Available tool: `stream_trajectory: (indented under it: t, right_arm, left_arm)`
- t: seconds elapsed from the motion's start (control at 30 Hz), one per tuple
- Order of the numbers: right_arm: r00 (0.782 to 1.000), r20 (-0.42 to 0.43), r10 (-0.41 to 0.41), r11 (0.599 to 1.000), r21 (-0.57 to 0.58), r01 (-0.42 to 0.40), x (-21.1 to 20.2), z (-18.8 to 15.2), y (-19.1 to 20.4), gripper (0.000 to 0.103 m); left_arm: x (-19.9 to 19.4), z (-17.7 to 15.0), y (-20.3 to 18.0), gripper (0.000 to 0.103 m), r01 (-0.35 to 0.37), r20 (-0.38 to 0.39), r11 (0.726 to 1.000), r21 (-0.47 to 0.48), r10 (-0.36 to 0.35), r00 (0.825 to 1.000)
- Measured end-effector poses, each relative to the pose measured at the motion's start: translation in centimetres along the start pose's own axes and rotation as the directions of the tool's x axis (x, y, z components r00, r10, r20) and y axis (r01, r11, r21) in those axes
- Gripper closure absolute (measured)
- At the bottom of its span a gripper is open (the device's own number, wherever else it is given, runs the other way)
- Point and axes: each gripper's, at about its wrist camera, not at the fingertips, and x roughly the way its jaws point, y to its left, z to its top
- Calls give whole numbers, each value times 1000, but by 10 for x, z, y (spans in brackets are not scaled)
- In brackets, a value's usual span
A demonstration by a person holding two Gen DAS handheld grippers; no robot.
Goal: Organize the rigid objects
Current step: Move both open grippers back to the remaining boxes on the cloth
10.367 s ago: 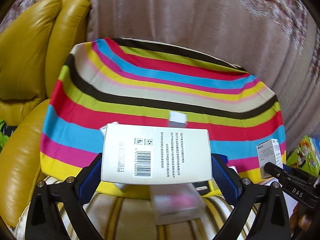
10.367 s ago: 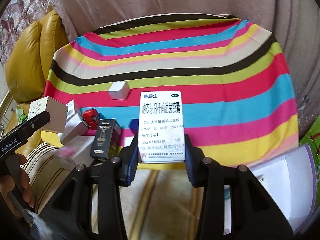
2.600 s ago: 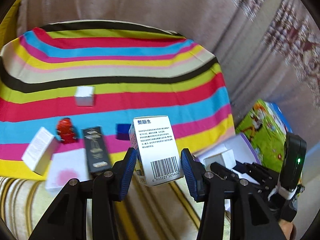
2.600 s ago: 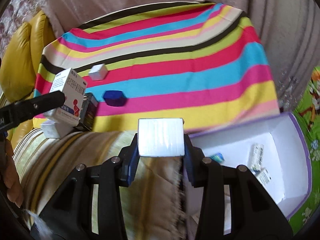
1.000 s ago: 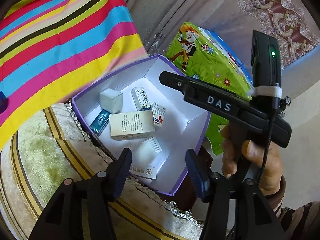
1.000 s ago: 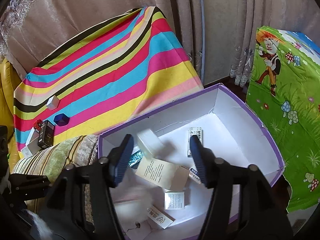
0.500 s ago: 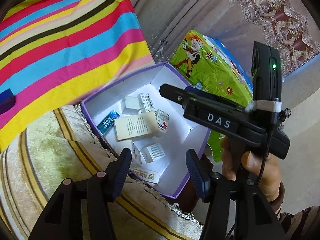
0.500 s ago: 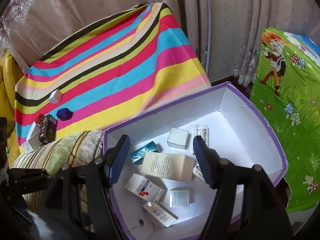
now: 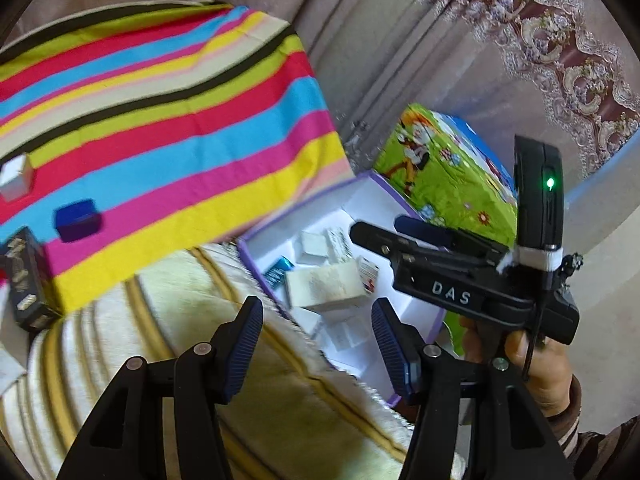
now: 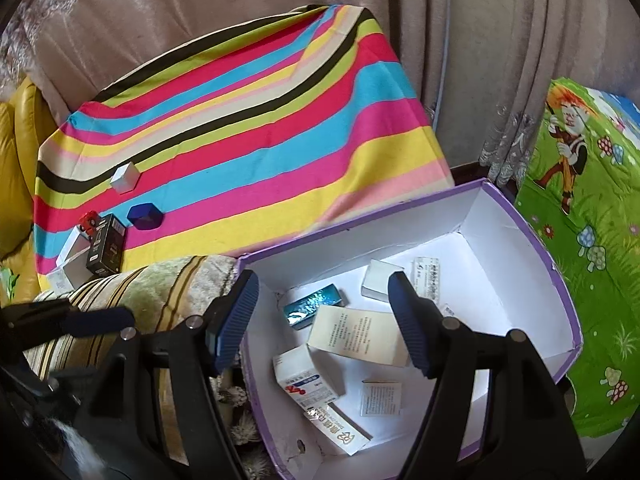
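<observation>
A white storage box with a purple rim (image 10: 520, 224) stands on the floor and holds several small cartons: a large cream one (image 10: 360, 334), a teal one (image 10: 314, 306), a white cube (image 10: 378, 280) and a red-and-blue printed one (image 10: 304, 376). My right gripper (image 10: 323, 284) hovers above the box, its jaws opening with nothing between them. My left gripper (image 9: 316, 308) is open and empty over the sofa edge beside the same box (image 9: 256, 256). On the striped cloth lie a white cube (image 10: 125, 178), a dark blue piece (image 10: 144, 216), a black box (image 10: 106, 250) and a red toy (image 10: 89, 220).
A striped beige cushion (image 10: 160, 292) separates the cloth from the box. A green cartoon-printed lid (image 10: 580, 240) lies right of the box. Curtains (image 10: 480, 40) hang behind. A yellow leather sofa arm (image 10: 20, 128) is at the far left. A hand (image 9: 532, 360) holds the right gripper.
Both views have swung back toward the striped cloth, so its loose objects show again. The dropped cartons have settled in the box. The right jaws stand a little wider.
</observation>
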Motion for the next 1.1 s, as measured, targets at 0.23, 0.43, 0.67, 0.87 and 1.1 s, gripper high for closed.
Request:
stream_trajectory:
  t: [0.23,0.43,0.67,0.87,1.1]
  right_arm:
    - [999,-19,26,999,-45,-27,4,0,22,32]
    - [997,-36,65,995,-73,-68,8,2,42,32]
    - [994,-57,89,988,-123,-96,13,1,68,32]
    - [991,-77,109,980,-156,-120,15,-3,85,32]
    - [986,-94,134,969,-197,-151,17,-6,108,32]
  left_arm:
    - [-31,-5,33,45,-52,70,997,-54,56,996]
    - [-59,-18,60,45,-96,118,989,-113,109,987]
    - [-84,-32,89,45,-119,160,976,-183,149,976]
    - [-100,-45,108,45,-137,179,962,-234,181,967]
    - [-116,-57,128,45,-157,194,944,-289,219,956]
